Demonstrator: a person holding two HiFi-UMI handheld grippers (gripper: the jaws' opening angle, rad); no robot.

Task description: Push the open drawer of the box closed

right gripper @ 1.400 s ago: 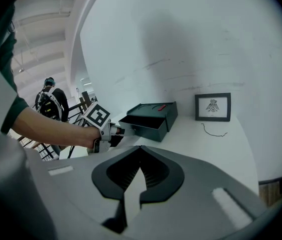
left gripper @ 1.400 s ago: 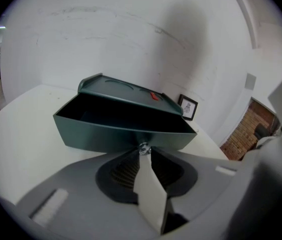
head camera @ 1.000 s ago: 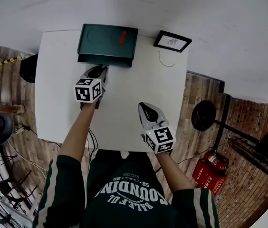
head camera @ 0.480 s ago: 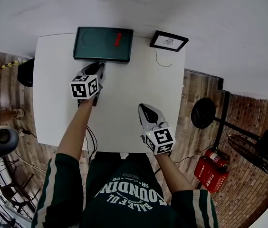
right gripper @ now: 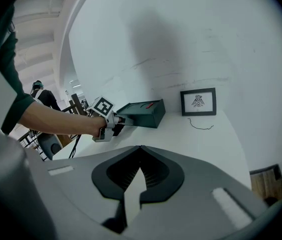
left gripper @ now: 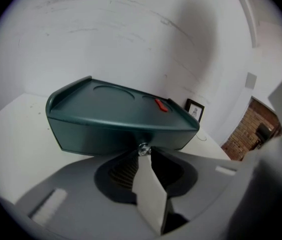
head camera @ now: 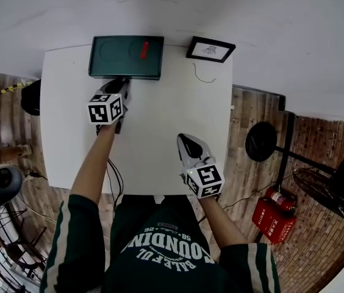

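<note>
A dark green box (head camera: 123, 57) stands at the far edge of the white table (head camera: 160, 127), against the wall, with a small red piece (head camera: 143, 49) on its lid. Its drawer front (left gripper: 116, 134) sits about flush with the body. My left gripper (head camera: 120, 84) is shut, its tips (left gripper: 143, 156) pressed against the small silver knob (left gripper: 142, 148) on the drawer front. My right gripper (head camera: 183, 140) hovers shut over the near middle of the table, holding nothing; in its view the jaws (right gripper: 140, 149) point toward the box (right gripper: 143, 113) and the left gripper (right gripper: 118, 119).
A black-framed picture (head camera: 210, 49) leans on the wall right of the box, with a thin curled wire (head camera: 199, 78) in front of it. Off the table's right edge stand a round black fan (head camera: 260, 145) and a red fire extinguisher (head camera: 275, 221).
The left gripper has moved forward toward the wall, and the drawer that stuck out from the box has slid in. The right gripper has stayed put.
</note>
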